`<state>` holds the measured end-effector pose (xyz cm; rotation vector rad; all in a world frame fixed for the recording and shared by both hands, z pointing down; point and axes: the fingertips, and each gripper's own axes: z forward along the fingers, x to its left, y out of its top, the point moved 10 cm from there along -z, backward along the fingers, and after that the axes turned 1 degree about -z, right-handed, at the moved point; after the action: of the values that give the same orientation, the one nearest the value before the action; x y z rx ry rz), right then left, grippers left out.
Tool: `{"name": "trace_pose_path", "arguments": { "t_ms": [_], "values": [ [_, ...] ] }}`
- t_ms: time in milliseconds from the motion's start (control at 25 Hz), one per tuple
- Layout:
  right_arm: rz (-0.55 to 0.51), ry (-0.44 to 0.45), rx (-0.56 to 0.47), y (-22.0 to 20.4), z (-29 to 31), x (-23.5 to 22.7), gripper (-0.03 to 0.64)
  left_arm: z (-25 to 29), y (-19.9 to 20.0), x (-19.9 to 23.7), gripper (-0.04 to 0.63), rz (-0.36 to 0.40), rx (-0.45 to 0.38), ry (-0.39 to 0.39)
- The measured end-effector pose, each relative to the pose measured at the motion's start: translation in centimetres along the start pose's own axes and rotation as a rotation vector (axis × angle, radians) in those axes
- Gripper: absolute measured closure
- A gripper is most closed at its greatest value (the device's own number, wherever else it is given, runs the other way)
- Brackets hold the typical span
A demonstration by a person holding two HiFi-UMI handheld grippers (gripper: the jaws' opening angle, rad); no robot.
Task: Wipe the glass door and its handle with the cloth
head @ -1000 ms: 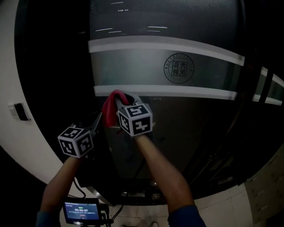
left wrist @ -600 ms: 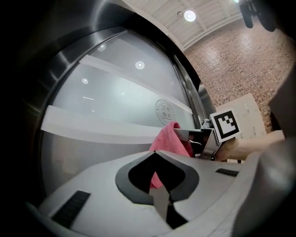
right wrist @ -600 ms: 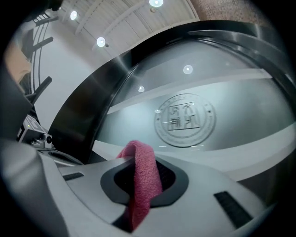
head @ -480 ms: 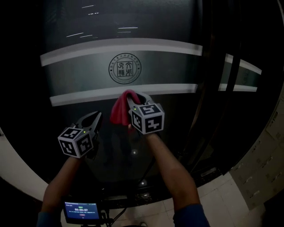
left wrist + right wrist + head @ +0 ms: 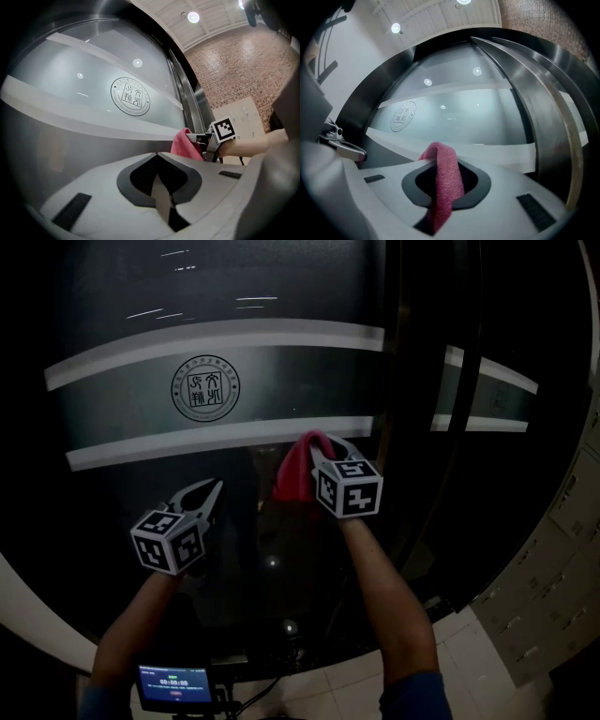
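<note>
Cloth [image 5: 292, 474] is pinched in the right gripper [image 5: 328, 448] so it can rub the glass door [image 5: 281, 381]; left gripper [image 5: 211, 491] hangs closed, empty.

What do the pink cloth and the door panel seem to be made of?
The cloth looks like soft terry or microfibre, matte; its nubby pile shows. The door panel is glass, glossy, mirroring ceiling lights, with frosted-looking bands. The frame is probably brushed metal, given its streaky sheen.

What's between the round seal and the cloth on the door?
Only the lower white band on the glass door runs between the seal and the cloth. It shows in the head view and the left gripper view.
</note>
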<state>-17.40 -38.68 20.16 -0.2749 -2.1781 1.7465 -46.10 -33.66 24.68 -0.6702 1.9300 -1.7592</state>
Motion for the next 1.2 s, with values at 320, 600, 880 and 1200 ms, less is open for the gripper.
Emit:
{"name": "trace_pose_path", "arguments": {
  "t_ms": [320,600,880,1200],
  "values": [
    [-0.019,0.023,-0.010,0.3,0.2,0.4,0.584,-0.8,0.3,0.6,0.588,0.014,0.006,0.039],
    [0.013,0.212,-0.098,2.2,2.0,11.7,0.584,-5.2,0.8,4.3,0.588,0.020,0.002,0.097],
    [0.096,0.450,-0.136,0.9,5.7,28.7,0.584,-14.3,0.9,10.2,0.588,0.063,0.007,0.229],
    [0.164,0.557,-0.112,-3.3,9.6,43.3,0.584,-24.7,-0.9,15.9,0.588,0.080,0.037,0.382]
  ]
}}
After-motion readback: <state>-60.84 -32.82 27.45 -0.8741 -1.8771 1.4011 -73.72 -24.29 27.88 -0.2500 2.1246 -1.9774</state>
